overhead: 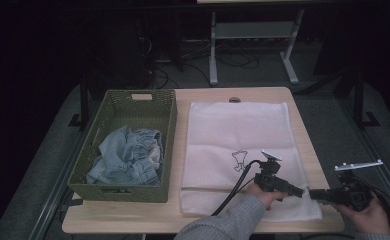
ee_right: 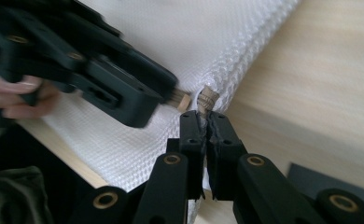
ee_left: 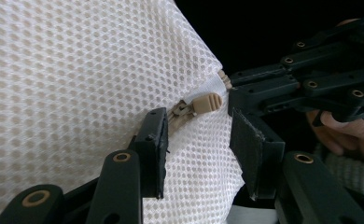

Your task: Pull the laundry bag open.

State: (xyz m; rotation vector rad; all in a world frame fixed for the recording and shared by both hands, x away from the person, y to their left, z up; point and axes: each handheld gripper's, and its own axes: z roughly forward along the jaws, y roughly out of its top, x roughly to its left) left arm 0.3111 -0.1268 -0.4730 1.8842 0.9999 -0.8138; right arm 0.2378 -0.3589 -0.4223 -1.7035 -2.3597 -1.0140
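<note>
While the zip pull sits between open jaws, the opening of the bag is judged barely begun

Progress: the mesh laundry bag (overhead: 243, 150) lies flat and looks zipped shut; its corner is pinned, the pull is lined up, nothing is slid yet
Left to do: close on the zipper pull (ee_left: 207, 103), draw it along the edge, then presumably load the denim garment (overhead: 128, 155)
Left gripper (ee_left: 196, 149): jaws apart on either side of the pull, pads not pressing it, so it grips nothing
Right gripper (ee_right: 205, 126): clamped tight on the bag's corner fabric, just below the end of the zip (ee_right: 207, 98)
Where the bag is: spread on the wooden table (overhead: 133, 212), to the right of the green basket (overhead: 103, 192); the worked corner is the near right one, at the table's edge
How the bag looks: white honeycomb mesh, thin and limp, a small dark drawing printed near its middle, tan zipper and tan plastic pull
Garment: crumpled pale blue denim, inside the basket, untouched
</note>
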